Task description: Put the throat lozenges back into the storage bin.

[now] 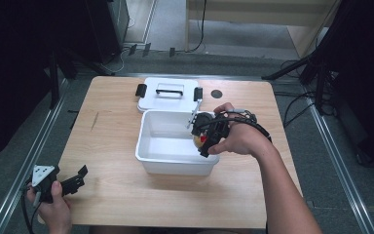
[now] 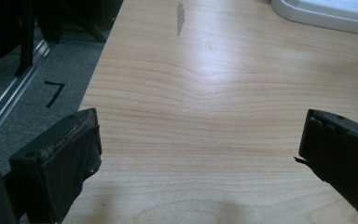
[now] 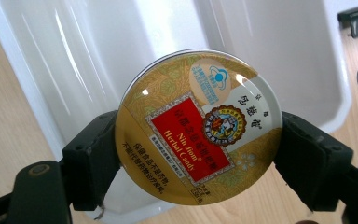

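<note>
My right gripper (image 1: 203, 140) hangs over the right end of the white plastic bin (image 1: 148, 155), shut on a round gold candy tin (image 3: 198, 126) with a red label. In the right gripper view the two jaws press the tin's rim from both sides, with the bin's empty inside (image 3: 121, 42) behind it. The tin (image 1: 199, 140) shows as a yellow and red patch under the hand in the high view. My left gripper (image 1: 75, 181) rests at the table's front left corner, open. Its fingers (image 2: 60, 158) stand wide apart over bare wood.
The bin's white lid (image 1: 168, 94) with black latches and a handle lies flat behind the bin. A small dark round hole (image 1: 216, 93) marks the table to the lid's right. Grey floor and metal rails run along both table sides.
</note>
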`<state>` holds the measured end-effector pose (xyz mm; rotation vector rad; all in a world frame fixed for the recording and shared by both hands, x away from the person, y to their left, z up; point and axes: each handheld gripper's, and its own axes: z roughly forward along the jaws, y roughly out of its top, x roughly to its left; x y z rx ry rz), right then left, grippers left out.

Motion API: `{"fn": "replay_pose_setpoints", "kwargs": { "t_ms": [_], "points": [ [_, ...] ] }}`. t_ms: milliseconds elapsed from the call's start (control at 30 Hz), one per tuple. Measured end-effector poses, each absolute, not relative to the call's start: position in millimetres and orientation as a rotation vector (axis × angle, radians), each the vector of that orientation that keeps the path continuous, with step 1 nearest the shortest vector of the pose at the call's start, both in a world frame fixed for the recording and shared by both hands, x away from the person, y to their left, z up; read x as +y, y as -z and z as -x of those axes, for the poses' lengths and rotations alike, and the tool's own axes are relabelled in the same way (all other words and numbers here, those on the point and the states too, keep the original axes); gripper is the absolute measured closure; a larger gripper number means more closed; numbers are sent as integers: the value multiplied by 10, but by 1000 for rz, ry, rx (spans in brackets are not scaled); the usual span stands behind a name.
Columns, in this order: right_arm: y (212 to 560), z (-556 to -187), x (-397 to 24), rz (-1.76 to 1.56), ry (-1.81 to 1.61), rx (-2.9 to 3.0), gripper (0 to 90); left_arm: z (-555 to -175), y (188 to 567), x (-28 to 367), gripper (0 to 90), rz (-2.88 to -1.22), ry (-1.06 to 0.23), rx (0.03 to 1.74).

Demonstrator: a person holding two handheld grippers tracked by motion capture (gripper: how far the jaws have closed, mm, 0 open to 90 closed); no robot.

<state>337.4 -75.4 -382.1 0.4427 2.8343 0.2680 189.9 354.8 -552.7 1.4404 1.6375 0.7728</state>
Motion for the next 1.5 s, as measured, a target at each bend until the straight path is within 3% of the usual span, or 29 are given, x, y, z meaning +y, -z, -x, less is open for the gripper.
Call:
{"fn": "replay_pose_setpoints", "kwargs": {
  "t_ms": [533,1500],
  "points": [
    [4007,-3396,-701,-326,-193,2844,202,-1900,5528,3548,0,-1440,-771,1639],
    [4341,-3561,-609,-448,-99,2909,199,-1905,5529,3550,0,-1444,-767,1637]
  ]
}}
